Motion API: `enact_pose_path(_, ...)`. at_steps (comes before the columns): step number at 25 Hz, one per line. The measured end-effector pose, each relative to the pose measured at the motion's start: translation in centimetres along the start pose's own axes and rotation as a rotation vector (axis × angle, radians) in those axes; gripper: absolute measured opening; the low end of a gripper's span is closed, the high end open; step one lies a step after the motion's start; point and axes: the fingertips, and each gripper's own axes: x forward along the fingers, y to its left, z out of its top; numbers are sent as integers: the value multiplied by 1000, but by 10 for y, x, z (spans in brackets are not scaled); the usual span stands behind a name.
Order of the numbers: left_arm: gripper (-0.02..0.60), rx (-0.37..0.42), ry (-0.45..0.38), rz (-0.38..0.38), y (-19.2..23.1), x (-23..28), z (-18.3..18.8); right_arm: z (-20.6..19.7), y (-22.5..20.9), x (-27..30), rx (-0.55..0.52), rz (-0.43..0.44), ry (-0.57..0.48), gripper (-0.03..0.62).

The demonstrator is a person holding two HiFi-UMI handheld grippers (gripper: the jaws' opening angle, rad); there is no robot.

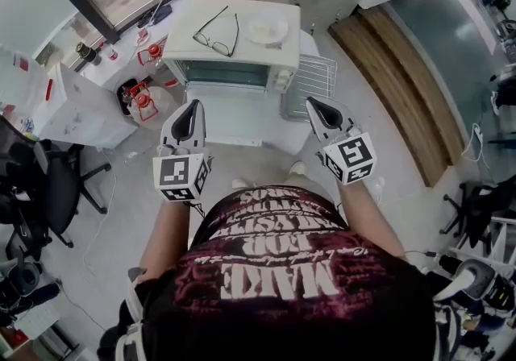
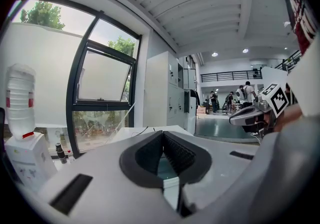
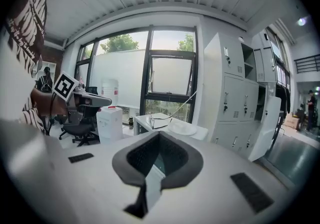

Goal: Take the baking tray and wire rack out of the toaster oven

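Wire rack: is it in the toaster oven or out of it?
Out. In the head view the wire rack lies outside the toaster oven, next to its right side.

Of the toaster oven (image 1: 234, 49) the head view shows only the top and a strip of the opening, so its inside is hidden. The wire rack (image 1: 316, 69) beside it is partly covered by the oven's corner and the right gripper (image 1: 316, 109). In the left gripper view, distant people (image 2: 245, 94) are too small to make out.
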Motion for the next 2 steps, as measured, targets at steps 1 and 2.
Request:
enact_pose_path(1,6,0,-6,1,2,0,1,2,1,2,-12,0,-4,2)
enact_pose_path(2,6,-1,-11,2,3,0,2,3,1,4,-24,1,-8,2)
